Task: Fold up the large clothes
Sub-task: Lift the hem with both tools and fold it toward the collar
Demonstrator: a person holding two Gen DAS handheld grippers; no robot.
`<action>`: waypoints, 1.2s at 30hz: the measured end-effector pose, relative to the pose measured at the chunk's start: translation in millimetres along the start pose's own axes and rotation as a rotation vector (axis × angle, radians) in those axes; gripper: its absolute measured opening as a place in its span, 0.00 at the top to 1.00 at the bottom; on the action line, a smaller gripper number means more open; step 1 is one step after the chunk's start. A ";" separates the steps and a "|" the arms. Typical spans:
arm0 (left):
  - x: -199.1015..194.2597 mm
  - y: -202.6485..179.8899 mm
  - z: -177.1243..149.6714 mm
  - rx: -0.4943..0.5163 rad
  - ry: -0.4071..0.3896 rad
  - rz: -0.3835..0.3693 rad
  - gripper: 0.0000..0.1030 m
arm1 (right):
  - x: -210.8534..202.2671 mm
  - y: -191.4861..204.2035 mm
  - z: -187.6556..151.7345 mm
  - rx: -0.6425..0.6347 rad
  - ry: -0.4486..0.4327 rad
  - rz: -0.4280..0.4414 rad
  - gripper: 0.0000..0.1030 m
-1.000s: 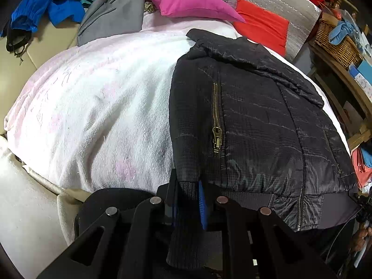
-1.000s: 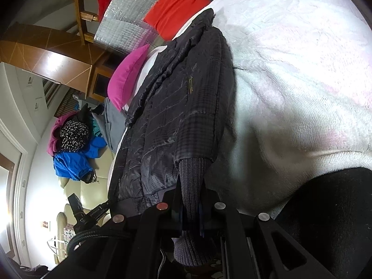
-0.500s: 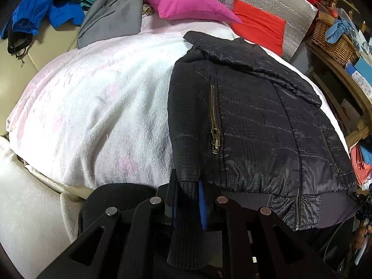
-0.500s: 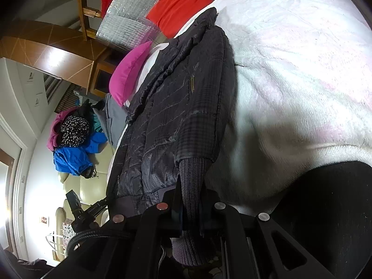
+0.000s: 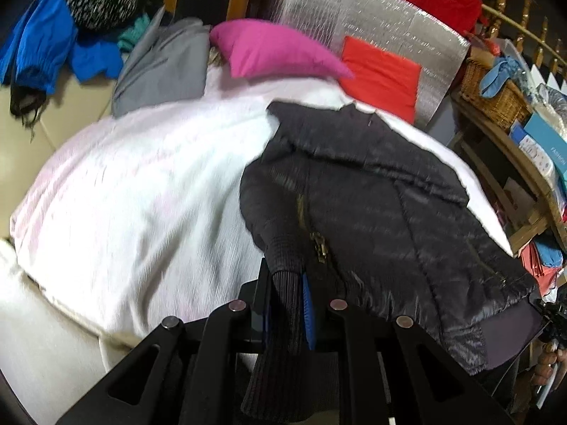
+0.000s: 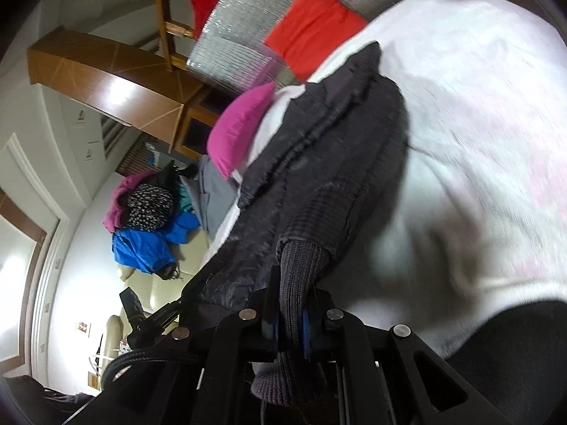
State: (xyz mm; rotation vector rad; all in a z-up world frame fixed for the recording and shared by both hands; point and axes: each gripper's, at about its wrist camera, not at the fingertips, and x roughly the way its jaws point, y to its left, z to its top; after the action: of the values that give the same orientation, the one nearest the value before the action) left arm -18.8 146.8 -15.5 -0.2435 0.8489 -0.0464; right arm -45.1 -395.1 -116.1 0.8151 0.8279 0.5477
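Note:
A black quilted jacket (image 5: 382, 205) lies on a white blanket (image 5: 141, 191), collar at the far end, brass zipper down its front. My left gripper (image 5: 287, 283) is shut on the ribbed knit cuff (image 5: 280, 318) of one sleeve at the jacket's near left corner. In the right wrist view the jacket (image 6: 319, 184) runs from the fingers up toward the cushions. My right gripper (image 6: 290, 304) is shut on the other ribbed cuff (image 6: 297, 269), which hangs down between the fingers.
A magenta pillow (image 5: 280, 53), a red cushion (image 5: 381, 71) and a silver padded board (image 5: 372, 24) stand at the back. Grey cloth (image 5: 163, 71) and blue clothes (image 5: 39, 42) lie back left. A wooden shelf with a wicker basket (image 5: 492, 92) stands on the right.
Both grippers have pushed forward over the bed with the cuffs in them. The sleeves have bunched up toward the jacket body, and the view is motion-blurred.

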 end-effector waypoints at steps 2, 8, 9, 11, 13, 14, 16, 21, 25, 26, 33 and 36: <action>-4.5 -6.0 10.7 0.011 -0.033 -0.008 0.85 | -1.0 6.0 5.8 -0.008 -0.016 0.010 0.91; -9.9 -17.2 33.3 0.029 -0.093 -0.020 0.85 | -8.2 19.5 20.4 -0.020 -0.070 0.031 0.91; -11.1 -17.7 35.4 0.033 -0.098 -0.021 0.85 | -8.4 20.8 21.9 -0.021 -0.076 0.033 0.91; -13.0 -19.3 38.5 0.037 -0.107 -0.022 0.85 | -9.1 23.5 25.2 -0.025 -0.082 0.035 0.91; -13.9 -20.1 41.7 0.042 -0.114 -0.023 0.85 | -8.6 26.1 28.4 -0.031 -0.084 0.037 0.91; -13.7 -19.6 42.8 0.044 -0.115 -0.024 0.85 | -7.9 27.7 30.5 -0.034 -0.086 0.037 0.91; -13.7 -20.4 47.3 0.049 -0.119 -0.023 0.85 | -6.7 30.4 35.4 -0.038 -0.088 0.040 0.91; -15.7 -21.7 59.6 0.055 -0.141 -0.027 0.85 | -4.0 40.2 54.2 -0.061 -0.109 0.049 0.91; -12.8 -22.6 70.0 0.043 -0.154 -0.033 0.85 | -0.2 43.7 66.8 -0.070 -0.128 0.056 0.91; -11.1 -22.2 72.7 0.037 -0.156 -0.035 0.85 | 1.2 44.8 70.3 -0.071 -0.132 0.057 0.91; -1.3 -25.6 89.8 0.010 -0.181 -0.040 0.85 | 8.7 45.9 90.1 -0.073 -0.166 0.053 0.91; 1.8 -28.9 97.7 0.003 -0.196 -0.040 0.85 | 12.8 46.5 101.8 -0.078 -0.184 0.043 0.91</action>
State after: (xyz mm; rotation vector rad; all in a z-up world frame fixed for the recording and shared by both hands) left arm 57.0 137.4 51.9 -0.2577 0.6486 -0.0604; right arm 39.6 -401.0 -42.0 0.8006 0.6181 0.5313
